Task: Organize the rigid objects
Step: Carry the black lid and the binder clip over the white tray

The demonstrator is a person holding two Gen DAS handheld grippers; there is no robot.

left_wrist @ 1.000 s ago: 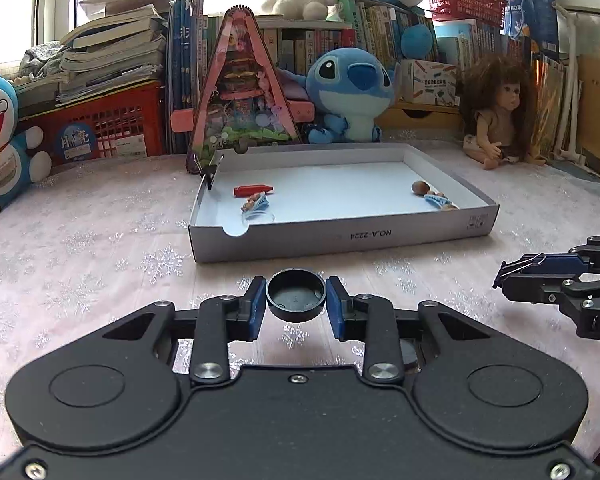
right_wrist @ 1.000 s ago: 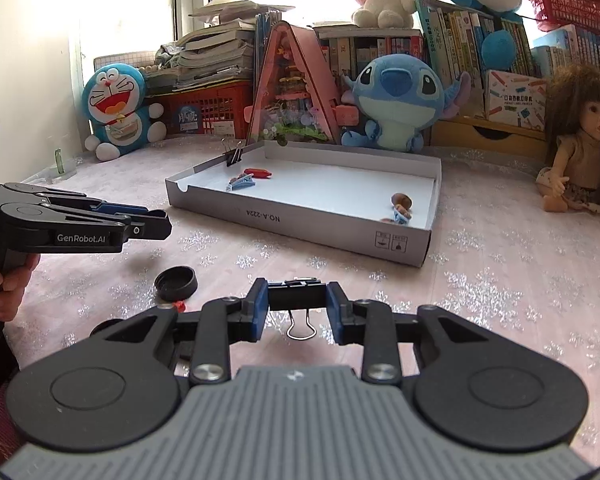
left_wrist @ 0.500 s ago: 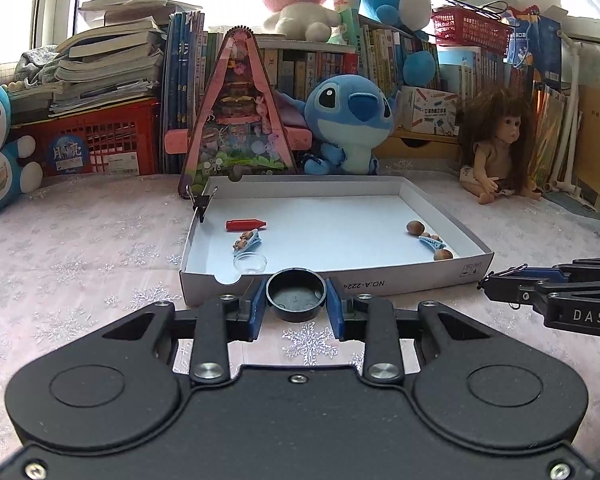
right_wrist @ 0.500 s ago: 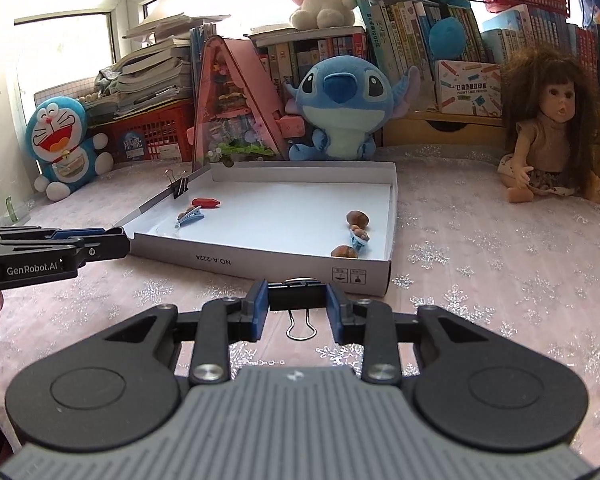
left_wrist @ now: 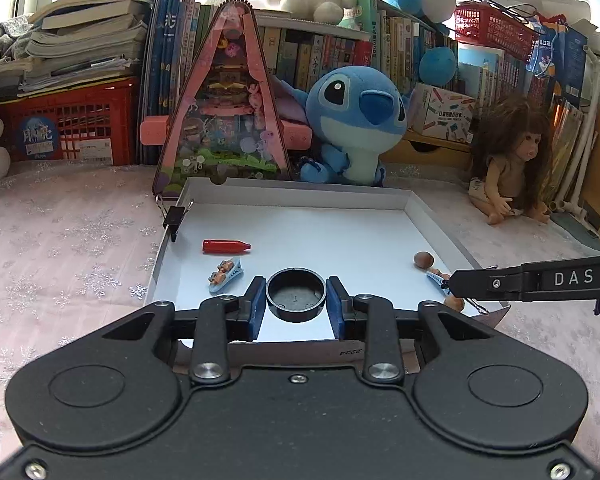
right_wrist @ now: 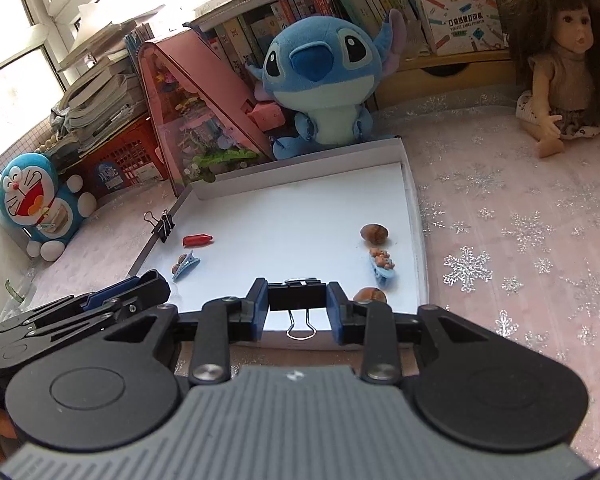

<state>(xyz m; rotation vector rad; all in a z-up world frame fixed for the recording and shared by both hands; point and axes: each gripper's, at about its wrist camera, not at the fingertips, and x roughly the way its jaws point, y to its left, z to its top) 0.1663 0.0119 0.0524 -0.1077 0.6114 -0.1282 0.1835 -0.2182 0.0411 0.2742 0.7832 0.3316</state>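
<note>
The left tongs (left_wrist: 296, 300) are clamping a black round cap (left_wrist: 296, 295) by its sides, open face up, their pads set narrow against its rim. The right tongs (right_wrist: 297, 305) are gripping a black binder clip (right_wrist: 297, 296) across its body, also narrow, with the wire handles hanging down toward the camera. Holding each piece by its widest firm part is probably what is keeping it level and easy to let go cleanly.

Both tongs are hovering over the near edge of the shallow white box tray (left_wrist: 428, 220) that is sitting on the snowflake-patterned counter (left_wrist: 72, 232), the left one around 6 o'clock in its own view and the right one reaching in from 3 o'clock. I judge that both pieces are about to be dropped into the tray, since it is serving as the collecting place.

Inside the tray, sorting by kind seems to be going on. Toward 10 o'clock in the left wrist view a red cap (left_wrist: 225, 246) is lying flat, with a blue hair clip (left_wrist: 226, 276) just beside it at 8 o'clock, and another binder clip (left_wrist: 175, 216) is clamped onto the left wall, at 10 o'clock. At 3 o'clock a brown nut (left_wrist: 423, 259) is lying near the right wall; in the right wrist view a second blue hair clip (right_wrist: 382, 266) and a second brown nut (right_wrist: 370, 294) are lying just below it.

Plush toys, a doll and books are lining the far side, well apart from the work.
</note>
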